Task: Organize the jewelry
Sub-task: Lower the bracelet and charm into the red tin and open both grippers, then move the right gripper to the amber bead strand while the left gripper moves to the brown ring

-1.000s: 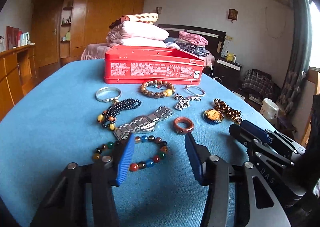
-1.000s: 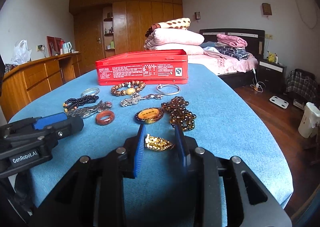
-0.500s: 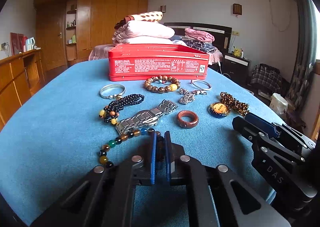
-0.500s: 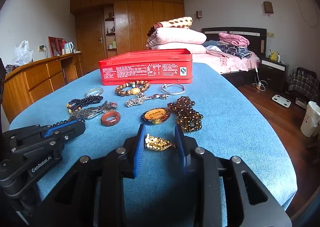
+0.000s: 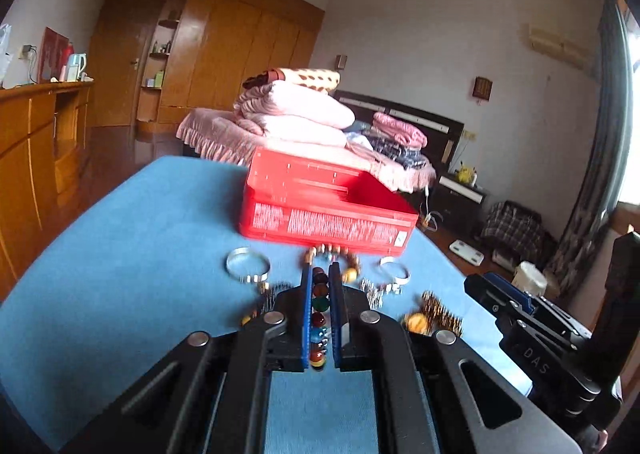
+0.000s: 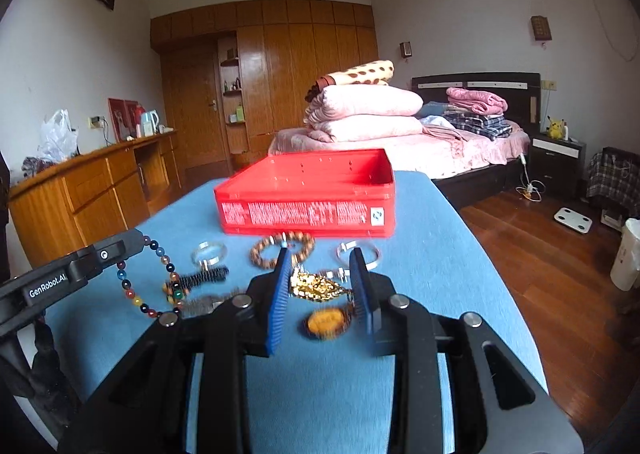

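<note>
My left gripper (image 5: pixel 320 278) is shut on a multicoloured bead bracelet (image 5: pixel 319 314) and holds it above the blue table; the bracelet hangs from it in the right wrist view (image 6: pixel 138 286). My right gripper (image 6: pixel 318 268) is shut on a gold chain (image 6: pixel 314 286) and holds it lifted. The open red tin box (image 6: pixel 308 195) stands at the far side of the table, also in the left wrist view (image 5: pixel 328 209). The right gripper shows at the right of the left wrist view (image 5: pixel 520 314).
On the blue table (image 6: pixel 432 254) lie silver bangles (image 6: pixel 209 252) (image 6: pixel 358 252), a brown bead bracelet (image 6: pixel 280 248), a black bead string (image 6: pixel 200 278), an amber pendant (image 6: pixel 326 322) and a brown bead cluster (image 5: pixel 438 314). A bed and wooden cabinets stand beyond.
The left gripper closed on the multicoloured bracelet and lifted it. Both grippers rose and moved toward the red box, the right one carrying the gold chain.
</note>
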Available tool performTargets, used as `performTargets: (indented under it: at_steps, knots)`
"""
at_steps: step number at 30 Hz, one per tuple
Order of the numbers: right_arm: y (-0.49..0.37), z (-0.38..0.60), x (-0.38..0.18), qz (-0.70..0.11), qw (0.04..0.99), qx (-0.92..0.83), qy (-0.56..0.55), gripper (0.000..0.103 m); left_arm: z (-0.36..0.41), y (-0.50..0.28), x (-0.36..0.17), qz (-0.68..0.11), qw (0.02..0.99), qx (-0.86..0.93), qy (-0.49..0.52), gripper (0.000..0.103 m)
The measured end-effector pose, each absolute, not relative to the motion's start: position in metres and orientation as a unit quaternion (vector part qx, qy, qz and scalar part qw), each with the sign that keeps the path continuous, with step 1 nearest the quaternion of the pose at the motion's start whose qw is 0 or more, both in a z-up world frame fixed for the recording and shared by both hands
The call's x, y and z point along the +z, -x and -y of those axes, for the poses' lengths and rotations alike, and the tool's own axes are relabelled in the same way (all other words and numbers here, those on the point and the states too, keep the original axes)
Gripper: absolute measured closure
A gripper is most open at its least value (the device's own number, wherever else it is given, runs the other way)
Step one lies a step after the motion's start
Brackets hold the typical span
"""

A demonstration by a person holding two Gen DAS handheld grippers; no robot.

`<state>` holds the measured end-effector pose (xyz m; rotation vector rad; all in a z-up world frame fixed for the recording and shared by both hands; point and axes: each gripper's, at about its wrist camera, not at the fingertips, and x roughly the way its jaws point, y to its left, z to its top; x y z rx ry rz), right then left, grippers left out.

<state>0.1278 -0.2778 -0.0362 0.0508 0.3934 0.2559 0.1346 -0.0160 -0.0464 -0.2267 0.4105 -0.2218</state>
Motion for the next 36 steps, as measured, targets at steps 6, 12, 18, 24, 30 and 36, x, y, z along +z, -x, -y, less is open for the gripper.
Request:
performTargets:
  at_steps: [6,12,18,24,30,36]
  knots:
    - [-0.175,0.280,-0.005,-0.187,0.971,0.147,-0.031,0.074,0.010,-0.165,-0.006,-0.160,0.971,-0.126,0.129,0.095]
    - [-0.242,0.275,0.017,-0.184,0.971,0.152,-0.035,0.074,0.021,-0.230,0.020,-0.134,0.976,-0.126,0.112,0.095]
    - [-0.308,0.265,0.007,-0.191,0.972,0.134,-0.032,0.074,0.035,-0.314,0.006,-0.166,0.975,-0.107,0.100,0.095]
    - [-0.348,0.255,-0.022,-0.243,0.960,0.133,-0.038,0.072,0.033,-0.365,-0.021,-0.228,0.961,-0.098,0.123,0.095]
    - [-0.341,0.259,-0.016,-0.235,0.961,0.133,-0.050,0.055,0.028,-0.367,-0.026,-0.240,0.958,-0.088,0.127,0.072]
    - [-0.291,0.278,-0.004,-0.223,0.964,0.127,-0.075,0.055,0.024,-0.315,-0.009,-0.206,0.968,-0.091,0.108,0.071]
